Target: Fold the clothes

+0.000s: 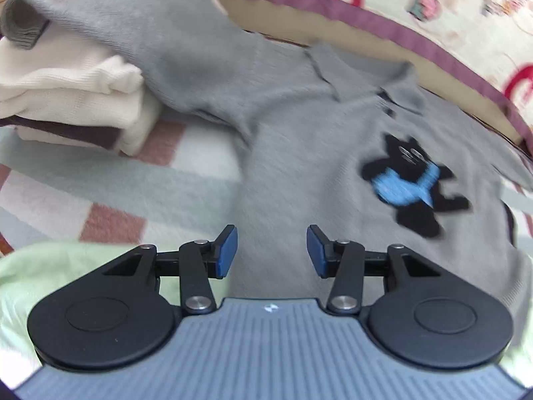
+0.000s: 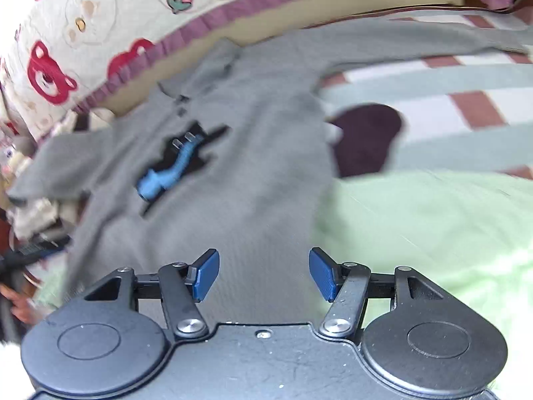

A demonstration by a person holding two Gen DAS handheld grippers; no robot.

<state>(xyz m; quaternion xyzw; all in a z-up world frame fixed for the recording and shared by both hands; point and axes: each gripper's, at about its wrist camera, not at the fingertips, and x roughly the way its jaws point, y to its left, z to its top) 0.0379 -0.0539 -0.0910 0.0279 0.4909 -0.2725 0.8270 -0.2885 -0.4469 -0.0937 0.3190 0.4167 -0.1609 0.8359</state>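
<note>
Sweater [image 1: 299,140] front and centre: one grey collared knit with a black-and-blue cartoon figure [image 1: 409,186] on its chest, spread face-up on the checked blanket [image 1: 140,180]. Your left gripper [image 1: 271,253] hovers above its lower body, jaws spread partway, nothing between the blue pads [image 1: 228,250], no contact with the cloth that you can see. Your right gripper [image 2: 263,273] hangs over the same sweater [image 2: 240,180] from the other side, jaws parted a touch wider, also empty, pads clear of the knit.

Count from the sweater outward: two sleeves. One sleeve [image 1: 110,23] runs up and drapes over one stack of folded cream clothes [image 1: 70,100], its cuff resting on top. The other sleeve [image 2: 416,38] stretches flat along the blanket in the right view. One dark maroon piece [image 2: 366,140] lies just beside the sweater's body, partly tucked under its edge. One pale green cloth [image 2: 433,226] lies at the sweater's hem, running under both grippers. Beyond the collar, one purple-trimmed quilt [image 2: 83,33] printed with red bears borders the blanket. Both views are blurred, so finer detail cannot be told.
</note>
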